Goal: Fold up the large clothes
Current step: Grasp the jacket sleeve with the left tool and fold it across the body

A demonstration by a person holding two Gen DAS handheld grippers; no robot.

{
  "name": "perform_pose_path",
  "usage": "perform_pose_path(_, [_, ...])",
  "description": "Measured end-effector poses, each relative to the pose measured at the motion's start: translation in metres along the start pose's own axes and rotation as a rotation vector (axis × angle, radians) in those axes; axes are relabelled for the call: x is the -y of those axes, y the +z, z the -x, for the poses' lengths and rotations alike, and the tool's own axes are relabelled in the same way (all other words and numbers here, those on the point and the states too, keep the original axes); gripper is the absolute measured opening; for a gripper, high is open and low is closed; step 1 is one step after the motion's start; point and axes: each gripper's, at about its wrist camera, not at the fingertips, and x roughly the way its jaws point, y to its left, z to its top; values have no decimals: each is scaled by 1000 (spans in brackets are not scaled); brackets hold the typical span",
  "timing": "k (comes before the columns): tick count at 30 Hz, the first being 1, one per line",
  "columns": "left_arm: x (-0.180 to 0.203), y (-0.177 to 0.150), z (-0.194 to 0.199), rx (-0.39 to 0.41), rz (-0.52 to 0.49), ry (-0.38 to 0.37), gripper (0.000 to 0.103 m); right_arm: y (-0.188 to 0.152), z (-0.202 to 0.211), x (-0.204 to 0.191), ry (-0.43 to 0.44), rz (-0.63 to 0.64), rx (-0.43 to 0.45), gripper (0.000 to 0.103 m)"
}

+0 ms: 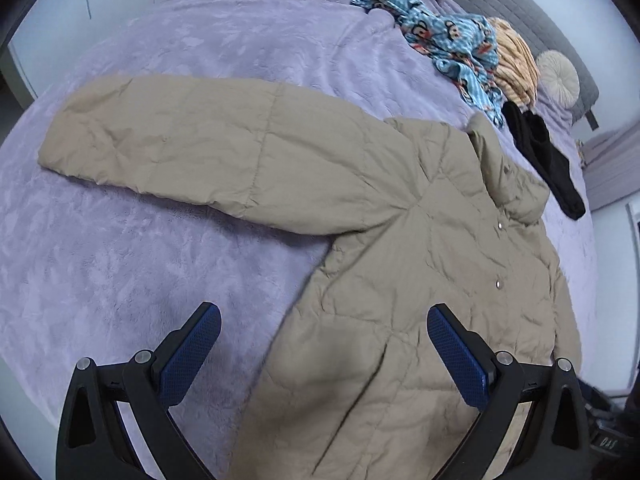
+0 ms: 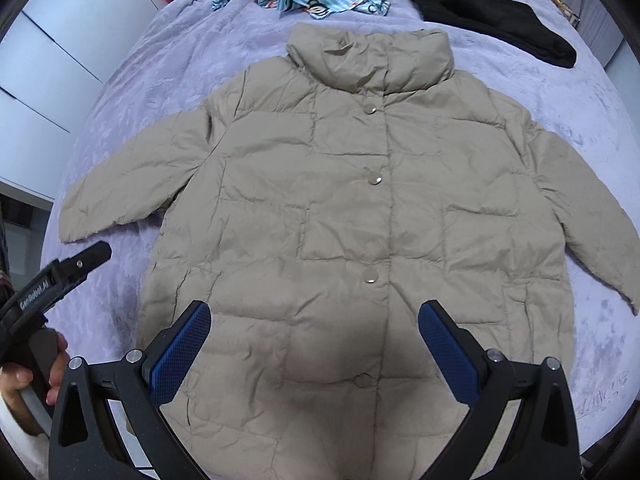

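Currently, the beige jacket (image 2: 340,216) is being hovered over on the bed (image 2: 560,92) by both grippers, left (image 1: 324,328) and right (image 2: 314,324), fingers spread, nothing being pinched.

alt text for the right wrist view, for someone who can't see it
A beige puffer jacket lies flat, snapped shut, sleeves spread, on a lavender blanket. The open right gripper hovers above its hem.
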Motion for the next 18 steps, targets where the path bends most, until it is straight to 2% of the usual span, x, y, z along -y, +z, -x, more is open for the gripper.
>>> perform_pose_path(3, [-46, 23, -22, 41, 107, -86, 103, 1, -21, -16, -7, 40, -10, 103])
perform_pose_path(7, [-100, 48, -53, 84, 250, -145, 103, 4, -49, -26, -1, 63, -14, 103])
perform_pose_path(11, [-138, 71, -81, 95, 340, -148, 103, 15, -66, -34, 8, 64, 1, 103])
perform_pose_path(14, [-154, 92, -87, 142, 367, -154, 103, 29, -73, -45, 20, 74, 28, 103])
perform_pose_path(18, [-170, 124, -92, 200, 401, -111, 103, 54, -87, -62, 56, 86, 51, 103])
